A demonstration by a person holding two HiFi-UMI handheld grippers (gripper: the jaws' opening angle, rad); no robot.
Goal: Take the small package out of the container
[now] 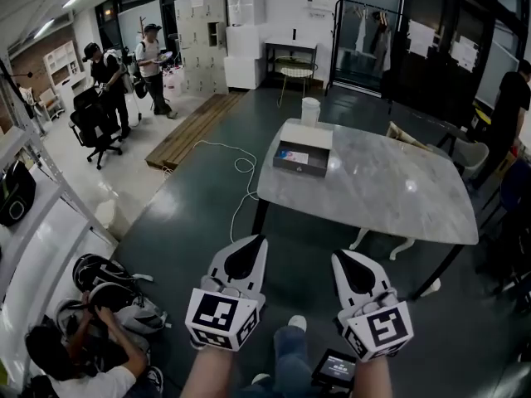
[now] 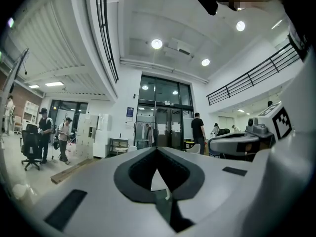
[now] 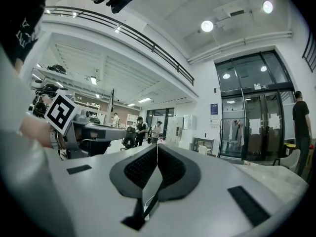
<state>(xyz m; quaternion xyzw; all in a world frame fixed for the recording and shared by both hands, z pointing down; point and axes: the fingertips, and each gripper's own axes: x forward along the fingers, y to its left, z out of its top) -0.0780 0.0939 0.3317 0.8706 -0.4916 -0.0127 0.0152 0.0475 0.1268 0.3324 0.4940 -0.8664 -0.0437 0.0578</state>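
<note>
Head view: left claw [image 1: 252,242] and right claw [image 1: 343,257] closed, empty, well apart from the container [image 1: 302,158] on the table [image 1: 398,199].

container [image 1: 300,159]: contents too small to tell | crouching person [image 1: 83,365]: cut by edge

Bright ceiling spots [image 2: 156,44], glare on tabletop [image 1: 409,186], fisheye vignetting.
</note>
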